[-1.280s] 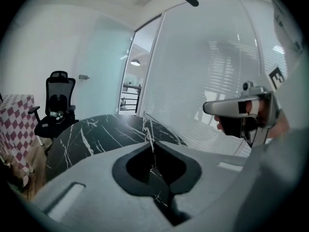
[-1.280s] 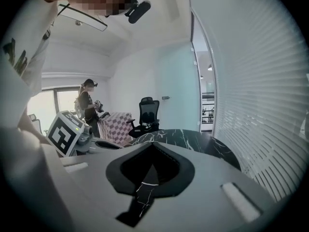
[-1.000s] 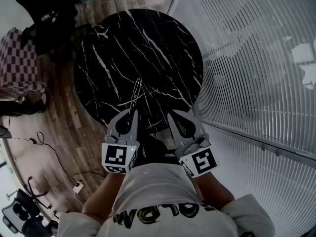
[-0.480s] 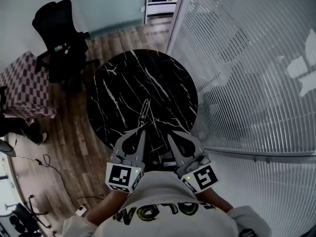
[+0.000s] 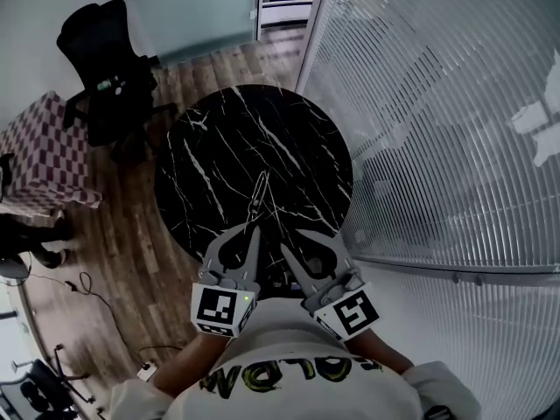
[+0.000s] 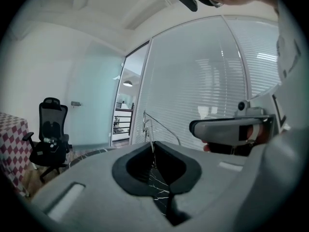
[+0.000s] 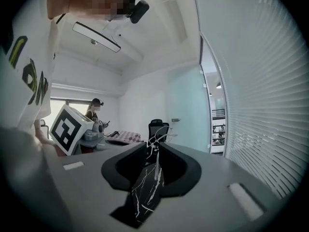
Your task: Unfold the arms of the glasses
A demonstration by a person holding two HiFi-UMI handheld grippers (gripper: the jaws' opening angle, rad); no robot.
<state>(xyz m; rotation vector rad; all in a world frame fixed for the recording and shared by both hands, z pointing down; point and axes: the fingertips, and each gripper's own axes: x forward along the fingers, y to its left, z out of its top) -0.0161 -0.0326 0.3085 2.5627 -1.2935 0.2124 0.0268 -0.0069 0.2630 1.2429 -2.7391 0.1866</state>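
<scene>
The thin wire-framed glasses [image 5: 257, 198] hang in the air over the round black marble table [image 5: 219, 147], held up at its near edge. My left gripper [image 5: 253, 231] is shut on one end of the frame, and the wire rises from its closed tips [image 6: 150, 138]. My right gripper [image 5: 283, 252] sits close beside it on the right, shut on a thin arm of the glasses [image 7: 155, 159]. The lenses [image 7: 157, 140] show just past its tips. In the left gripper view, the right gripper [image 6: 227, 128] is level at the right.
A black office chair [image 5: 109, 68] and a checkered seat [image 5: 44, 156] stand left of the table on the wood floor. A glass wall with blinds [image 5: 437, 129] runs along the right. Cables [image 5: 87, 287] lie on the floor at the lower left. A person [image 7: 94, 111] stands far back.
Both grippers have risen with the glasses in them, so the table now looks farther below. The right gripper has edged a little left toward the left gripper.
</scene>
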